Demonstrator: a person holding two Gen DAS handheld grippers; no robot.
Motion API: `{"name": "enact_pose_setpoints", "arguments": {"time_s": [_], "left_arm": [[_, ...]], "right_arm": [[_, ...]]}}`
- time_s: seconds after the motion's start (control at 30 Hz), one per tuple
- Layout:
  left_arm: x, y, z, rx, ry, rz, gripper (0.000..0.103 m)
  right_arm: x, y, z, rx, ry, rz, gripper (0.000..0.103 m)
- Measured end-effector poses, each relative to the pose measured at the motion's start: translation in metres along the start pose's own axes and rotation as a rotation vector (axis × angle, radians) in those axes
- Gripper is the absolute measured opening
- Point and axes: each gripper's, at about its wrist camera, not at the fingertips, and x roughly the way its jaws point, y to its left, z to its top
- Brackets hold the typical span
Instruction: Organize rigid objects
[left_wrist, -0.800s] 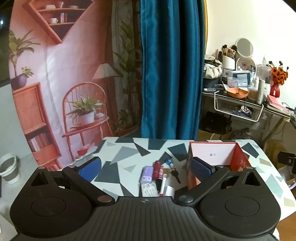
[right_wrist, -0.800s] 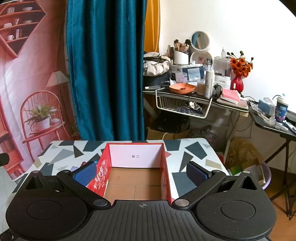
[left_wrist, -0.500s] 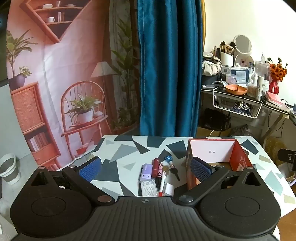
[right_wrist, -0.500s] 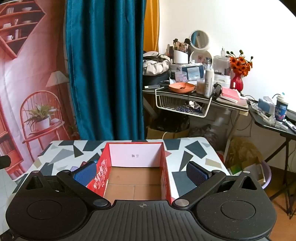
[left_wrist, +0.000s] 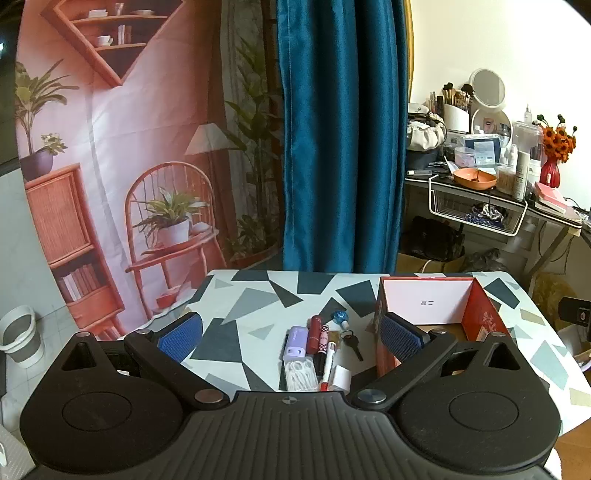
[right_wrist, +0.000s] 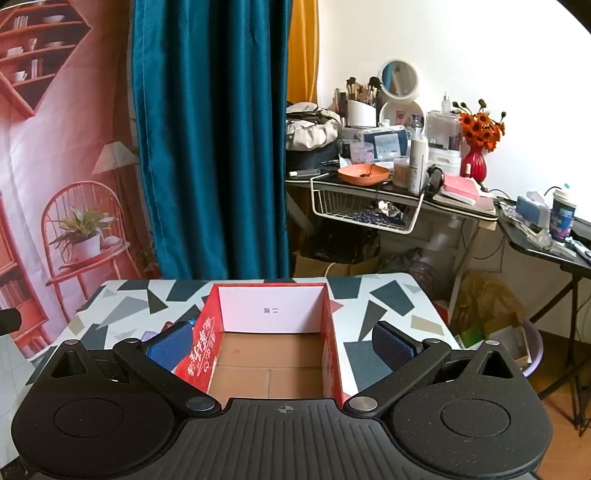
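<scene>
In the left wrist view a cluster of small items lies on the patterned table (left_wrist: 251, 295): a lilac case (left_wrist: 296, 342), a clear box of white floss picks (left_wrist: 301, 376), a red lipstick (left_wrist: 314, 333), a red-and-white pen (left_wrist: 327, 365), a black key (left_wrist: 351, 341) and a blue cap (left_wrist: 340, 316). My left gripper (left_wrist: 290, 334) is open and empty above them. A red open box (right_wrist: 271, 354) stands to their right. My right gripper (right_wrist: 273, 345) is open and empty, with the box between its fingers.
The box also shows in the left wrist view (left_wrist: 480, 317), behind the right finger. A blue curtain (right_wrist: 210, 147) hangs behind the table. A cluttered black desk (right_wrist: 406, 188) with a wire basket stands at the right rear. A white bucket (left_wrist: 20, 336) sits on the floor left.
The left gripper has drawn back a little, so more of the item cluster shows. The right gripper has barely moved. Both stay open.
</scene>
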Motion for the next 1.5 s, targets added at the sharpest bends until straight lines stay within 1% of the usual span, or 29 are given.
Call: {"name": "enact_pose_setpoints", "arguments": {"time_s": [1.5], "left_arm": [[0.0019, 0.0019, 0.0002, -0.007, 0.005, 0.022, 0.103]], "right_arm": [[0.0030, -0.0049, 0.0018, -0.001, 0.003, 0.000, 0.103]]}}
